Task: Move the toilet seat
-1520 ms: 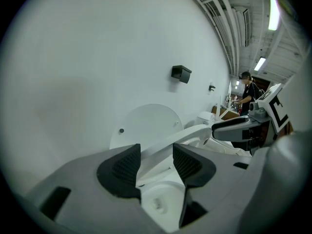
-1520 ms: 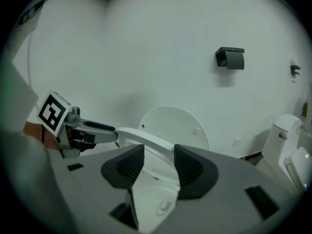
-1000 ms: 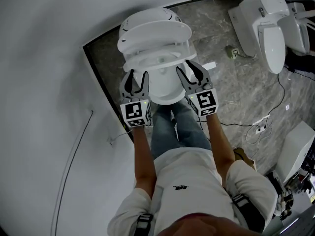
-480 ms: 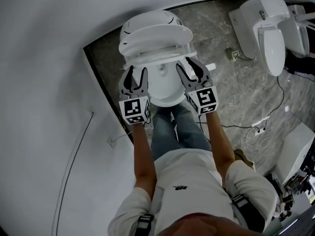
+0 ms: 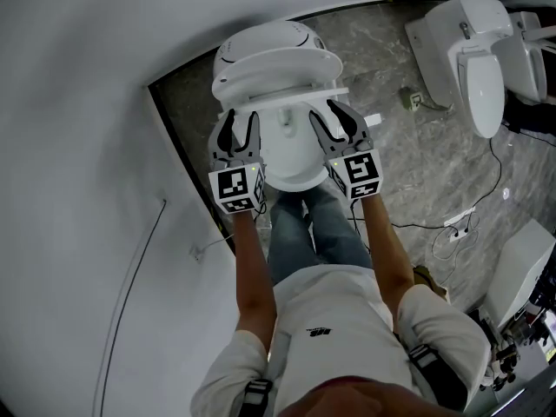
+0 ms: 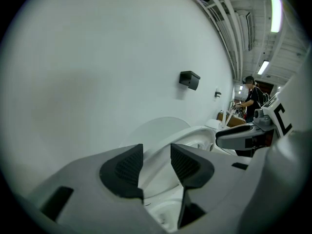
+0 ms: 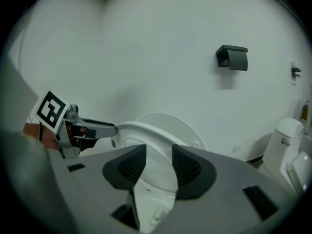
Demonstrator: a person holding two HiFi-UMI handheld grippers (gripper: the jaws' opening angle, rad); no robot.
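A grey marble floor (image 5: 408, 163) and a plain white wall (image 5: 78, 146) frame a white toilet whose bowl (image 5: 287, 159) stands with its back edge to the wall, directly ahead of my knees. The toilet seat (image 5: 287, 95) is tipped up nearly upright over the back edge of the bowl. From my head it shows almost edge-on as a thin white bar across the bowl, close in front of the raised lid (image 5: 278, 63). My left tongs (image 5: 241, 118) sit at the bowl's left edge and my right tongs (image 5: 328, 114) at its right edge, both pointing forward and somewhat down. Their tips are just short of the two ends of the seat, so the seat lies just beyond and between them. The left jaws have just been closing a little yet stand apart; the left gripper view shows the seat's curved rim through the gap, and I see neither pad pressing on it. The right jaws also stand apart, both ribbed pads bare, with the white seat and bowl showing between them. I cannot tell whether either tip touches the seat. More white toilets (image 5: 473, 50) stand along the floor's far right, and a black cable (image 5: 497, 168) trails across the marble.
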